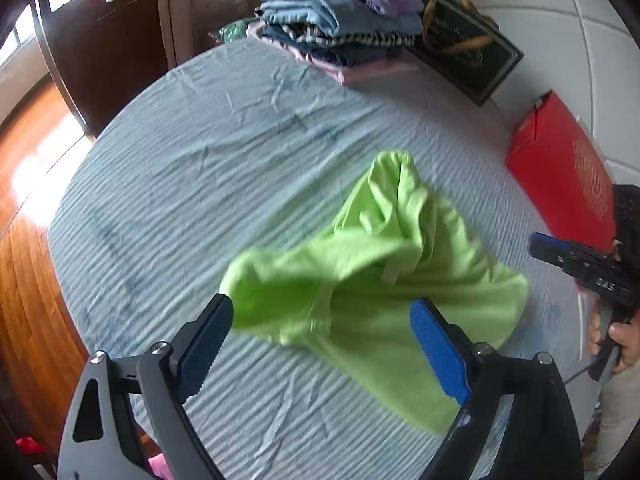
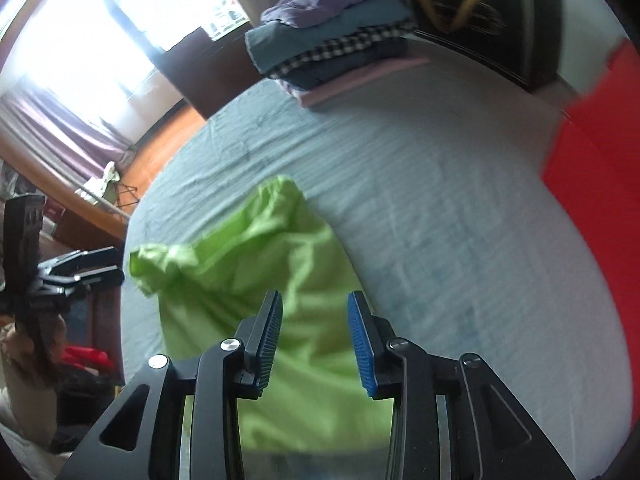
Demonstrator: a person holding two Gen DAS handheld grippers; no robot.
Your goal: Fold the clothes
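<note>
The green garment (image 1: 384,276) lies crumpled on the striped bedsheet (image 1: 208,168), its near hem hidden behind the right gripper (image 2: 314,340); motion blur softens its folds. The left gripper (image 1: 322,344) hangs over the garment with jaws wide, holding nothing. The right gripper's jaws stand moderately apart above it, also empty.

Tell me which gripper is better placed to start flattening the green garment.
Probably the left gripper. It is open, its fingers straddling the crumpled near edge of the green garment. The right gripper, also open, sits over the cloth's flatter part, so it has less to grab.
</note>
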